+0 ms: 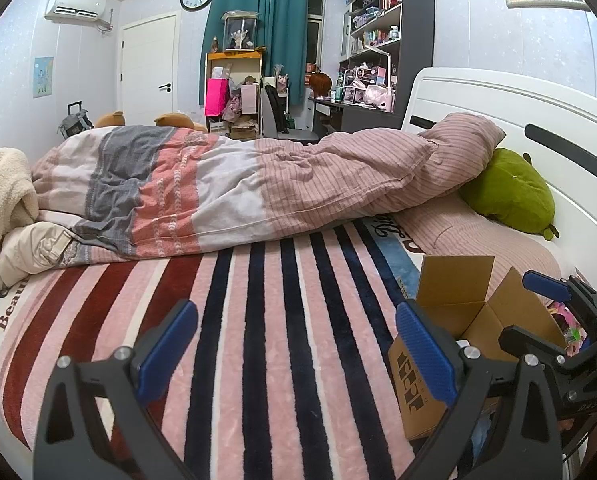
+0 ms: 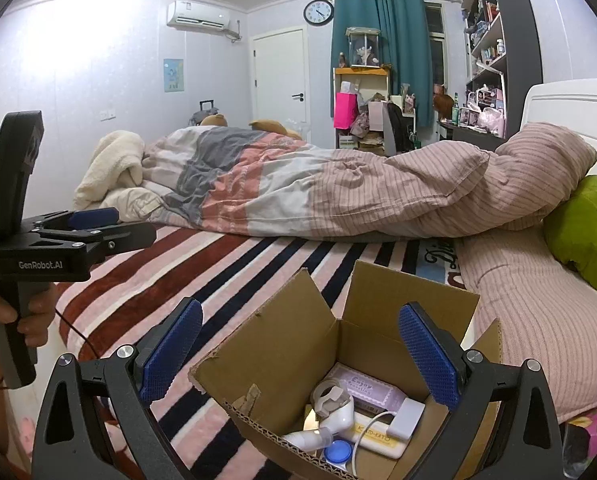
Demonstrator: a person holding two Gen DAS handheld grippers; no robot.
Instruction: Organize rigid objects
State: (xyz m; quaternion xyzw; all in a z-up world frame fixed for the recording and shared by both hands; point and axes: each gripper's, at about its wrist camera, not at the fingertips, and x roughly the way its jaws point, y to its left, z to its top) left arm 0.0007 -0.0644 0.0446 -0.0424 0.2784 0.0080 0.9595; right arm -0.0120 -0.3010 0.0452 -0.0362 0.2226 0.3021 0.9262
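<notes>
An open cardboard box (image 2: 298,344) stands on the striped bed blanket (image 2: 218,280). Inside lie a pink flat case (image 2: 372,390), a white charger block (image 2: 408,416) with cable, a white rounded device (image 2: 334,412), a cream box (image 2: 378,438) and a blue-lidded jar (image 2: 337,450). My right gripper (image 2: 298,356) is open and empty, directly above the box. My left gripper (image 1: 298,350) is open and empty over the blanket, left of the box (image 1: 454,292). It also shows in the right wrist view (image 2: 94,216), and the right gripper shows in the left wrist view (image 1: 546,284).
A rumpled duvet (image 1: 226,192) lies across the bed behind. A green plush (image 1: 510,192) and pink pillow (image 1: 482,236) sit by the white headboard (image 1: 498,100). A cream fleece (image 1: 2,196) lies at the left. Shelves and a desk stand at the far wall.
</notes>
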